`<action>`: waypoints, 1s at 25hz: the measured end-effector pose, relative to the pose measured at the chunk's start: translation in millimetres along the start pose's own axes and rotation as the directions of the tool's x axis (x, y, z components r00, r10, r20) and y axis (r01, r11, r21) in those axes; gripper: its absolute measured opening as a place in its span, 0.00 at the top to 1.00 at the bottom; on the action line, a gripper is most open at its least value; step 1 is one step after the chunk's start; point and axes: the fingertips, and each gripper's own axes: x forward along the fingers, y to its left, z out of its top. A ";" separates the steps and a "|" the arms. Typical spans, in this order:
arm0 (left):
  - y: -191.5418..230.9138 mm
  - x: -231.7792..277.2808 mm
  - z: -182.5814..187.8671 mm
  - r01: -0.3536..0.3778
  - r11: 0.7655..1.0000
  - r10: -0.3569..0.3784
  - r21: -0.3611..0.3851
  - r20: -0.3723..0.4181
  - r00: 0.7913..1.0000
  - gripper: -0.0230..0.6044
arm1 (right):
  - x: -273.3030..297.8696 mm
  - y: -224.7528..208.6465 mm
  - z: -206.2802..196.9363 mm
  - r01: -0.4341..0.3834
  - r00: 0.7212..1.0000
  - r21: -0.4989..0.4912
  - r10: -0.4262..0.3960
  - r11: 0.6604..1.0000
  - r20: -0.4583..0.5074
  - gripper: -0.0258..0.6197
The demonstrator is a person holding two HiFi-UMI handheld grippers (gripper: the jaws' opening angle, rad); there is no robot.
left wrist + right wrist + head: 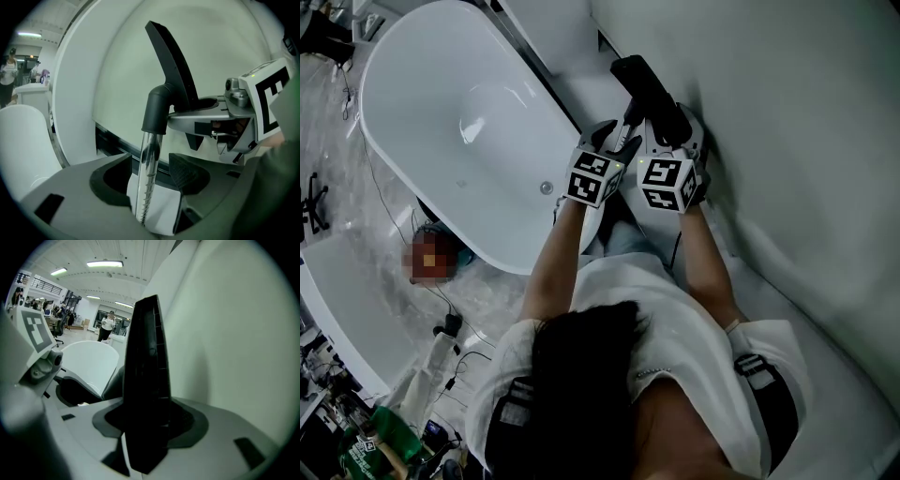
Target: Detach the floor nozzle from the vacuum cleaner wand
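The black floor nozzle (645, 86) stands upright against the white wall. My right gripper (671, 129) is shut on it, and the nozzle (145, 371) fills the gap between its jaws (147, 420). Below the nozzle (171, 61), a black collar (157, 112) joins the shiny wand tube (151, 150). My left gripper (149, 177) is open around that tube, with a gap to each pad. In the head view it (614, 139) sits just left of the right gripper. The right gripper (199, 108) clamps the nozzle just above the collar.
A white freestanding bathtub (403, 103) lies to the left, close beside both grippers. A white curved wall (787, 141) rises at the right. Cables (441, 305) trail on the marble floor below the tub. A person (108, 325) stands far back in the room.
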 end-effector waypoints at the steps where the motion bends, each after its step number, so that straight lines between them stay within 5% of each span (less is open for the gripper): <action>1: -1.9 0.7 -0.5 0.004 1.000 -0.004 0.006 -0.005 1.000 0.59 | -0.7 0.1 0.0 0.000 1.000 0.001 0.000 1.000 0.001 0.60; 19: -32.0 20.9 12.9 0.036 0.999 -0.036 0.021 -0.011 0.999 0.57 | -37.4 -19.3 8.1 0.011 1.000 -0.031 -0.010 0.999 0.024 0.60; 22: -59.0 19.4 20.5 0.057 0.998 -0.057 0.027 -0.016 0.998 0.71 | -56.8 -36.9 9.6 0.017 1.000 -0.036 -0.017 0.999 0.025 0.60; 25: -39.4 26.0 16.0 0.050 0.998 -0.050 0.032 -0.007 0.999 0.72 | -38.1 -28.1 13.1 0.023 0.999 -0.052 -0.021 0.998 0.032 0.60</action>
